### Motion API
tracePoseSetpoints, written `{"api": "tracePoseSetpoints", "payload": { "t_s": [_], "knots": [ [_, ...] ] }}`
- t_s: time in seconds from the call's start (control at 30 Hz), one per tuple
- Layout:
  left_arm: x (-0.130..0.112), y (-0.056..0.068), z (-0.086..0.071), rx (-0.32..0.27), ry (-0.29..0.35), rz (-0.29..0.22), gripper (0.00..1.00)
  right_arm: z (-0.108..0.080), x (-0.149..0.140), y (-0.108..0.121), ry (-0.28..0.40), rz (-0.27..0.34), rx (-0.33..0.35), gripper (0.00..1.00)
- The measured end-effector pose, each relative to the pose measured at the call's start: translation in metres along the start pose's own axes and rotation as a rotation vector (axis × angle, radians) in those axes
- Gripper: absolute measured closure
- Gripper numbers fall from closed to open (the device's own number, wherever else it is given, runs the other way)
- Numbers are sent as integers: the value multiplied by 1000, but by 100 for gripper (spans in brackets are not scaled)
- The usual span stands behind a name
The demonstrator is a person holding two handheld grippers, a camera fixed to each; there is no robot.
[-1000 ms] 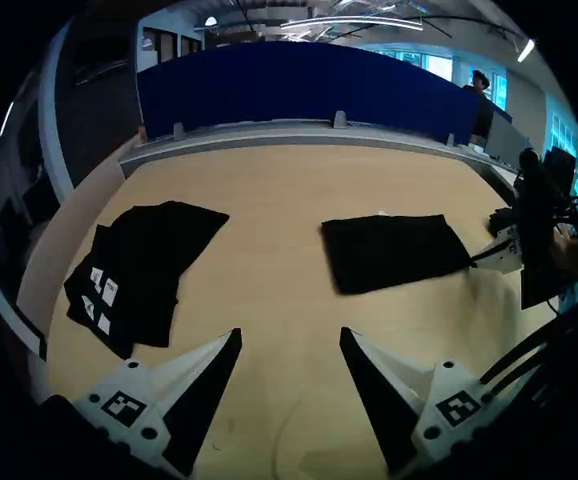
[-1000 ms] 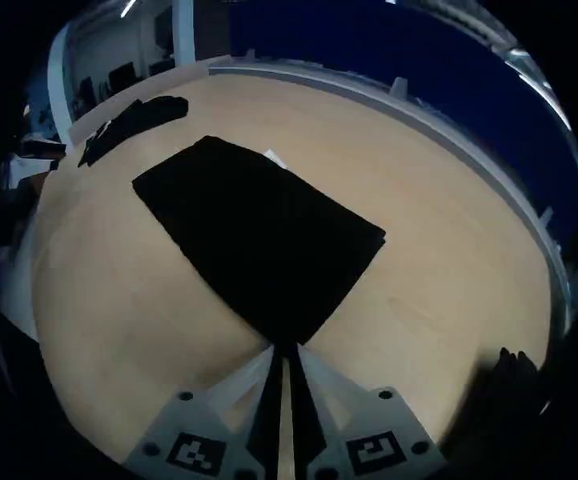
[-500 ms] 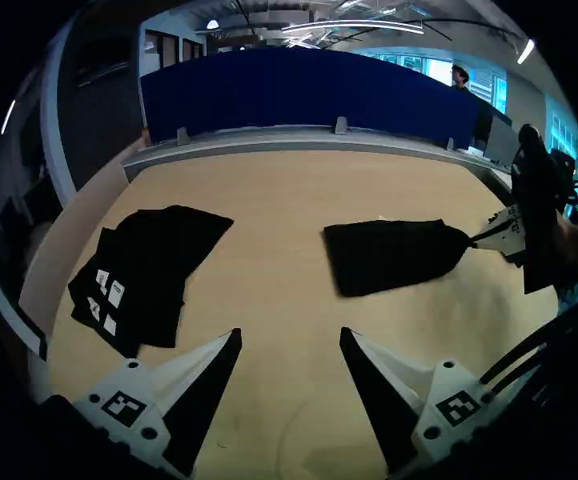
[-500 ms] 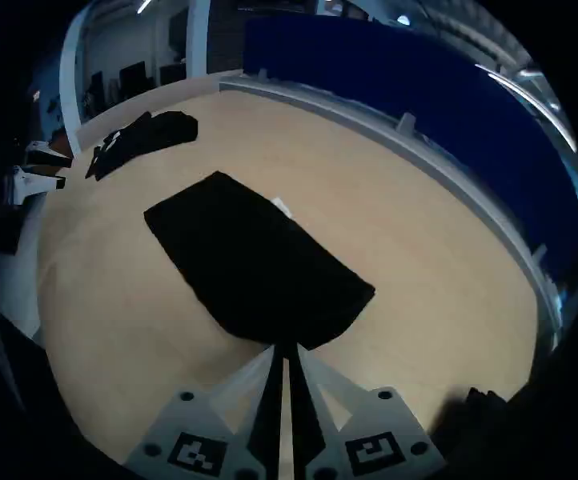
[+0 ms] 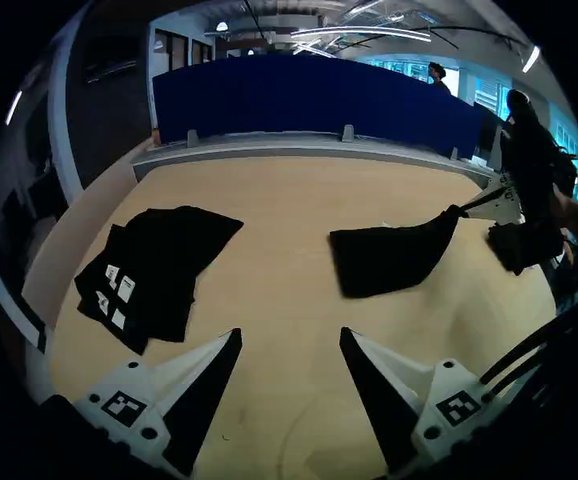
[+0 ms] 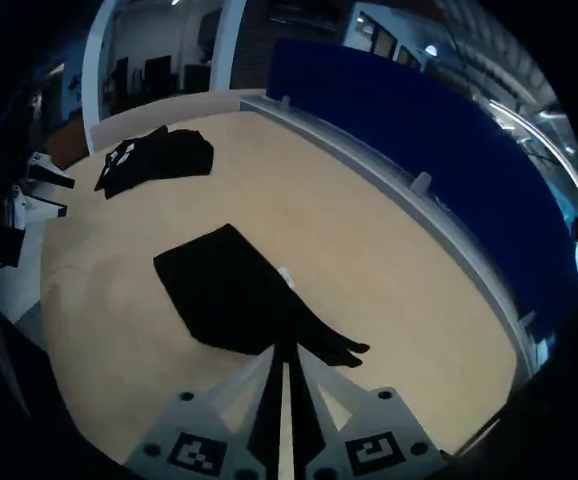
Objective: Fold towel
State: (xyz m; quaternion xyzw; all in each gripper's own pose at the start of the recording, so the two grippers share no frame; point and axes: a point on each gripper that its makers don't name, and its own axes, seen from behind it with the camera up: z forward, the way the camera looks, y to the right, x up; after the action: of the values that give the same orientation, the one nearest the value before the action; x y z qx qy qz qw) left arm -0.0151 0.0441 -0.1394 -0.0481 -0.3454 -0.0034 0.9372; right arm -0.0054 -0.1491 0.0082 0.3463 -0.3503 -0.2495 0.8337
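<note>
— Towel [image 5: 385, 256]: where is it, and how does it handle?
— It lies on the wooden table [image 5: 289, 192], one corner raised. It looks soft, light and limp, so grip it at the corners. The right gripper [image 6: 286, 348] pinches that corner; the left gripper [image 5: 289, 332] hangs spread, empty.

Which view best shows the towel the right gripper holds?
The left gripper view: the towel lies whole, one corner held up by the right gripper. The right gripper view shows it from above, corner between its fingers.
</note>
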Motion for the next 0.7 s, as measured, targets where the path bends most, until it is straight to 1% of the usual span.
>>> {"api": "tracePoseSetpoints", "payload": {
  "t_s": [0.2, 0.4, 0.53, 0.7],
  "knots": [
    [-1, -3, -6, 3, 9, -4, 9, 3, 7, -9, -6, -25, 15, 95],
    [-3, -8, -13, 12, 13, -7, 9, 14, 27, -26, 7, -63, 45, 96],
    [-5, -13, -18, 26, 19, -20, 9, 28, 43, -45, 17, -101, 76, 95],
    [-5, -19, -25, 46, 31, -35, 9, 52, 60, -78, 18, -156, 132, 95]
  ]
}}
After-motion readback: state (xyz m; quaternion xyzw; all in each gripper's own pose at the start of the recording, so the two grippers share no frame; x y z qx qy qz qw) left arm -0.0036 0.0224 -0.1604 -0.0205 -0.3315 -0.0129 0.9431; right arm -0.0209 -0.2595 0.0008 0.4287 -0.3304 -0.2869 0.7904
